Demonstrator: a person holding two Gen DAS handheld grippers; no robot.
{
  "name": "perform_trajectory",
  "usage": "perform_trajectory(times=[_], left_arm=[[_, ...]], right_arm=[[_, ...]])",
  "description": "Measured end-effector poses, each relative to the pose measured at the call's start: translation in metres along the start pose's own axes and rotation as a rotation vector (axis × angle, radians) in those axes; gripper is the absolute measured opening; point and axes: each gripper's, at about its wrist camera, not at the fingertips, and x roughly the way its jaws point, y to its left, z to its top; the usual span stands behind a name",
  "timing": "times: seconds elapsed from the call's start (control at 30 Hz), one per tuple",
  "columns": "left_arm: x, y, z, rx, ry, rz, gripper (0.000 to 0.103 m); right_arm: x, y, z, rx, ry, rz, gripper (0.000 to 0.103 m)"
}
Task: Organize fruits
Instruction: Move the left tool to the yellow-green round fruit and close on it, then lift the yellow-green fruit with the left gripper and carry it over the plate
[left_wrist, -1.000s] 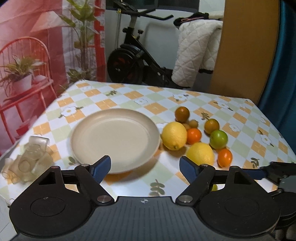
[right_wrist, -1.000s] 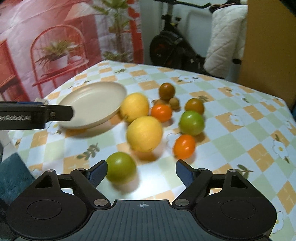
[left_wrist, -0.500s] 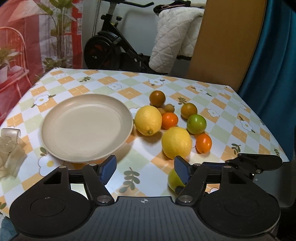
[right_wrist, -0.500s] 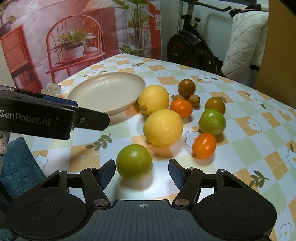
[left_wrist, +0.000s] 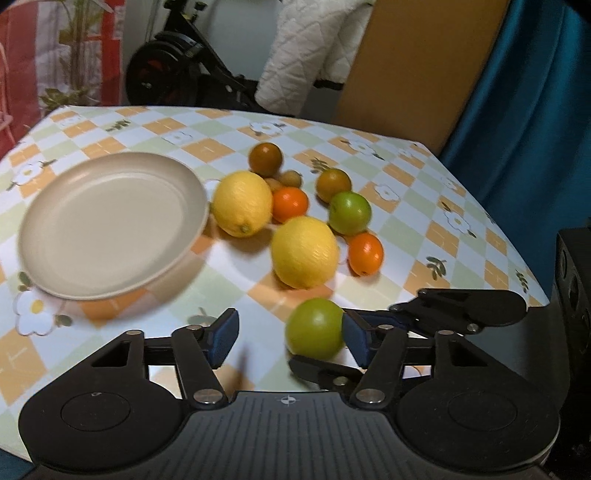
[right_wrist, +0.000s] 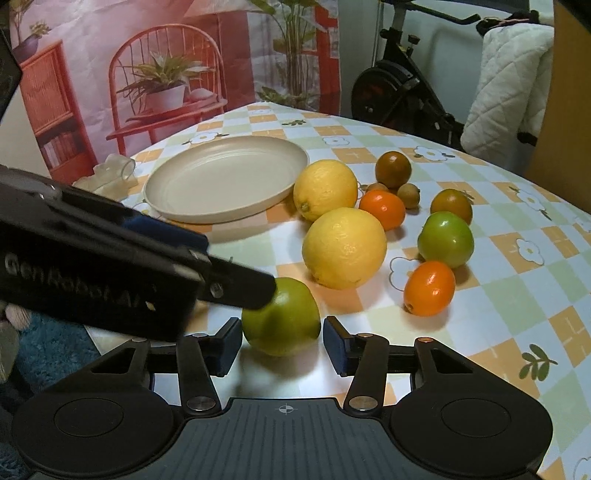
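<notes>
Table (right_wrist: 517, 229): covered with a checked cloth in orange, green and white with flower prints.

Plate (right_wrist: 229, 177): beige, round, empty, at the left of the fruit group.

Green fruit, near (right_wrist: 280, 317): round, on the cloth at the near edge, in front of the other fruit. It sits between the blue pads of the right gripper (right_wrist: 282, 341), whose jaws are closing; a narrow gap shows at each side, so the pads are not yet pressing.

Left gripper (left_wrist: 288, 336): jaws closing, with nothing between them. In its own view the near green fruit (left_wrist: 316, 330) lies against its right pad, off centre. From the right wrist view its black finger tip overlaps the top left of that fruit; whether it touches cannot be told.

Lemons: two, one (right_wrist: 325, 188) just beside the plate rim, the other (right_wrist: 343, 247) nearer.

Small orange fruits: one (right_wrist: 382, 208) round, one (right_wrist: 428, 288) oval.

Second green fruit (right_wrist: 445, 238): to the right of the lemons.

Dark brownish-orange fruits: two (right_wrist: 393, 170), (right_wrist: 450, 199), at the far side.

Tan small fruits: two (right_wrist: 408, 192), between them.
</notes>
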Motion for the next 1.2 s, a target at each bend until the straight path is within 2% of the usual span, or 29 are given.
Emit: perform_trajectory(times=[0.07, 0.4, 0.47, 0.87, 1.2], left_arm=[[0.005, 0.0, -0.001, -0.001, 0.013, -0.017, 0.056], [0.019, 0.0, -0.002, -0.027, 0.039, -0.071, 0.056], [0.02, 0.0, -0.002, -0.025, 0.038, -0.072, 0.049], [0.014, 0.002, 0.0, -0.01, -0.001, -0.072, 0.047], [-0.004, 0.007, 0.009, -0.021, -0.065, -0.055, 0.047]], right_arm=[[0.001, -0.001, -0.001, 0.003, -0.004, 0.007, 0.043], [0.004, -0.006, -0.004, 0.021, -0.024, 0.029, 0.043], [0.004, -0.005, -0.004, 0.023, -0.026, 0.031, 0.043], [0.004, -0.006, 0.001, 0.032, -0.045, 0.031, 0.043], [-0.004, 0.003, 0.019, -0.002, -0.086, 0.029, 0.043]])
